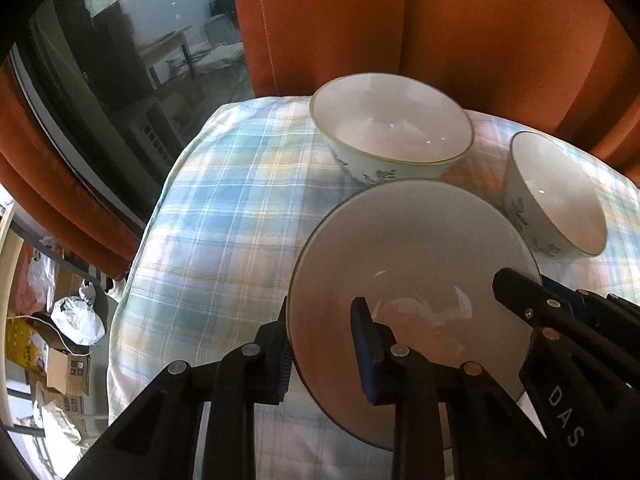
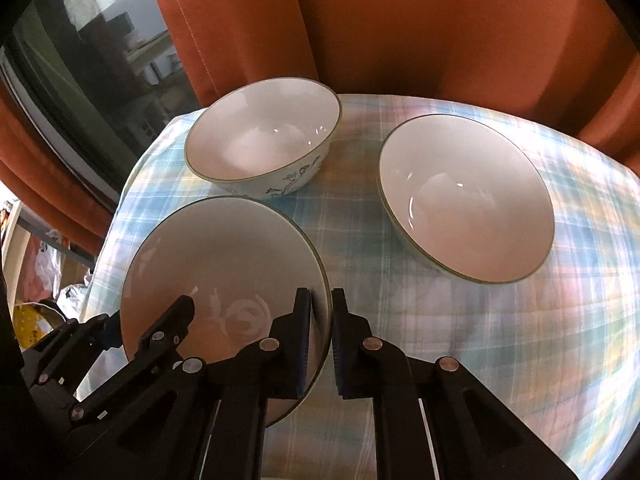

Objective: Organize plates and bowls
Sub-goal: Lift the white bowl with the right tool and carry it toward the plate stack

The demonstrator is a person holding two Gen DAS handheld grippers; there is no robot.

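A white plate (image 1: 412, 264) with a thin dark rim is held tilted above the plaid cloth. My left gripper (image 1: 324, 344) straddles its left edge, one finger outside and one inside, the jaws wide apart. My right gripper (image 2: 320, 324) is shut on the plate's (image 2: 224, 256) right rim. The right gripper also shows in the left wrist view (image 1: 532, 304). Two white bowls with blue flower prints stand behind: one at the back (image 1: 390, 128) (image 2: 262, 130), one to the right (image 1: 556, 196) (image 2: 466, 200).
The plaid cloth (image 1: 224, 216) covers a rounded table. Orange curtains (image 1: 480, 32) hang close behind the bowls. A dark window (image 1: 100, 60) is at the left. Boxes and bags (image 1: 68, 344) lie on the floor below the table's left edge.
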